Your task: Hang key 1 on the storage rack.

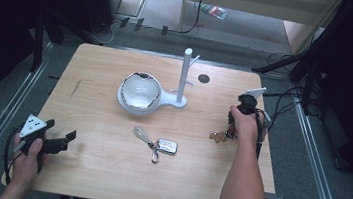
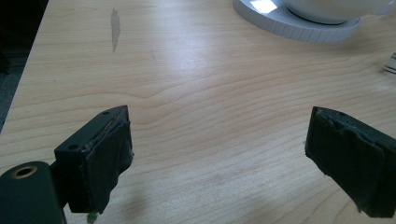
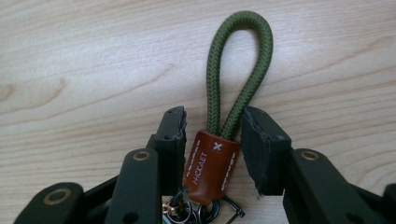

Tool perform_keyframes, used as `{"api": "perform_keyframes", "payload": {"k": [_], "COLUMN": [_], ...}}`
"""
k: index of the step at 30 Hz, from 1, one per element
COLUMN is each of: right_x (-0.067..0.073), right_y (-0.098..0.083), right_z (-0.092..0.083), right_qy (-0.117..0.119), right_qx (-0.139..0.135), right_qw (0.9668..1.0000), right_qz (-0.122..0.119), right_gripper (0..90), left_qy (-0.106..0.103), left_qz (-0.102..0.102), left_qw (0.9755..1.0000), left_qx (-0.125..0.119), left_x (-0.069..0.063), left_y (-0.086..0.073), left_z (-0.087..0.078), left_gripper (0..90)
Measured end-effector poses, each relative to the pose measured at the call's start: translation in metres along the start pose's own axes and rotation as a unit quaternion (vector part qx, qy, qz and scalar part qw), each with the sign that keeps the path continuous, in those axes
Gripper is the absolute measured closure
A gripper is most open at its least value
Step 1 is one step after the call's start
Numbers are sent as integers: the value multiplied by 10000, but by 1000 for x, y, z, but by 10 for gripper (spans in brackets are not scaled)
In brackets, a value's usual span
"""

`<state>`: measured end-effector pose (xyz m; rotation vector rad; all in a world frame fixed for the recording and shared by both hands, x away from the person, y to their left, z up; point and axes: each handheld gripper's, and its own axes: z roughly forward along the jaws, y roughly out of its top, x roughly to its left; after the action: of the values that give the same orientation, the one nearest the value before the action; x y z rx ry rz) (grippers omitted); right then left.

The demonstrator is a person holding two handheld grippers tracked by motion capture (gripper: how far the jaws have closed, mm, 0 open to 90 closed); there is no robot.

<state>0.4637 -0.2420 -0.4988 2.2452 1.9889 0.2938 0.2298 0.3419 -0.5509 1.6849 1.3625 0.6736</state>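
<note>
Right gripper [image 3: 212, 140] clamps the keychain [image 3: 210, 163] (seemingly touching); left gripper [image 2: 217, 154] agape.

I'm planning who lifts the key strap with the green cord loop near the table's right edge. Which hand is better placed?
Right. The right tool already has its jaws either side of the key strap, at the brown leather sleeve. The left tool sits open over bare table at the near left corner, far from it.
</note>
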Motion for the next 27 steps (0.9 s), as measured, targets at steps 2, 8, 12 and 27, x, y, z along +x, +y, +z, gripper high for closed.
{"api": "perform_keyframes", "payload": {"k": [2,8,12,27], "right_x": [1,-3,-1,6], "right_y": [-1,-2,-3,-7], "right_z": [2,4,4,3], "right_qy": [-6,-152,-218,-350], "right_qx": [65,144,125,165], "right_qw": [9999,9997,9995,9987], "right_qz": [-100,-109,-213,-337], "right_gripper": [616,626,631,686], "left_qy": [1,-5,1,11], "left_qz": [-3,0,1,3], "left_qw": [10000,10000,10000,10000], "left_qx": [-2,5,26,30], "left_x": [0,0,0,0], "left_y": [0,0,0,0], "left_z": [0,0,0,0], "left_gripper": [75,75,75,75]}}
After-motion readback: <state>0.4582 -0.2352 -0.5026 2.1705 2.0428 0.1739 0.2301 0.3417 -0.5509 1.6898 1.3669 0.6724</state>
